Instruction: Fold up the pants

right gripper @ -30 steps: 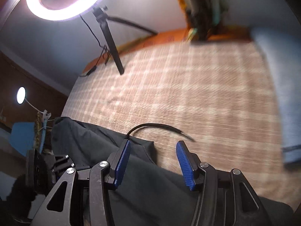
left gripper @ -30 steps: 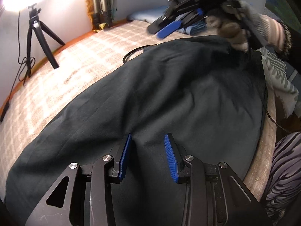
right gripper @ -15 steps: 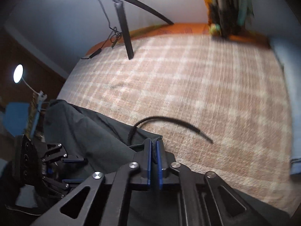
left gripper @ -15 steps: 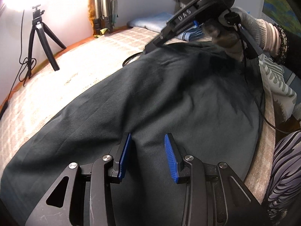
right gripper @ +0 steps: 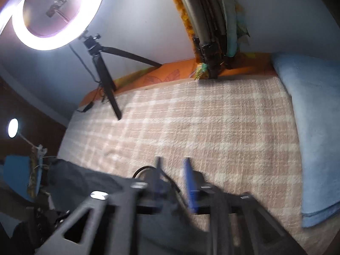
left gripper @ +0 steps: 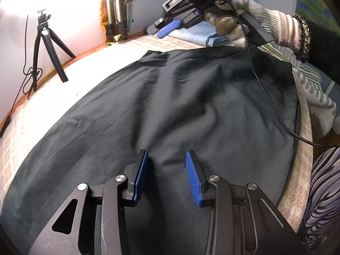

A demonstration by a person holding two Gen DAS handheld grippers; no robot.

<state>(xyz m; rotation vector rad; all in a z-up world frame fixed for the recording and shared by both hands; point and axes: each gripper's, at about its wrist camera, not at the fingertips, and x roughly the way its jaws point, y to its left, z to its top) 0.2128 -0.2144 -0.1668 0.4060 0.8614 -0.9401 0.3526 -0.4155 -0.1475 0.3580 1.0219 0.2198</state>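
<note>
Dark pants [left gripper: 170,106] lie spread flat on a beige checked blanket [left gripper: 53,89]. My left gripper [left gripper: 166,159] is open and empty, low over the near part of the pants. My right gripper [left gripper: 167,28], held in a gloved hand, hovers above the far end of the pants. In the right wrist view my right gripper [right gripper: 173,163] is open and blurred, lifted off the fabric. The pants [right gripper: 85,180] show only at the lower left there, with a black cord [right gripper: 140,170] at their edge.
A ring light [right gripper: 53,10] on a black tripod [left gripper: 46,48] stands at the back left of the bed. A folded blue towel [right gripper: 314,127] lies at the right. Patterned cloth [left gripper: 314,91] and a striped garment [left gripper: 323,191] sit past the bed's right edge.
My right gripper closed on the far edge of the pants, then opened and lifted away. The far edge now lies flat. My left gripper stayed open in place.
</note>
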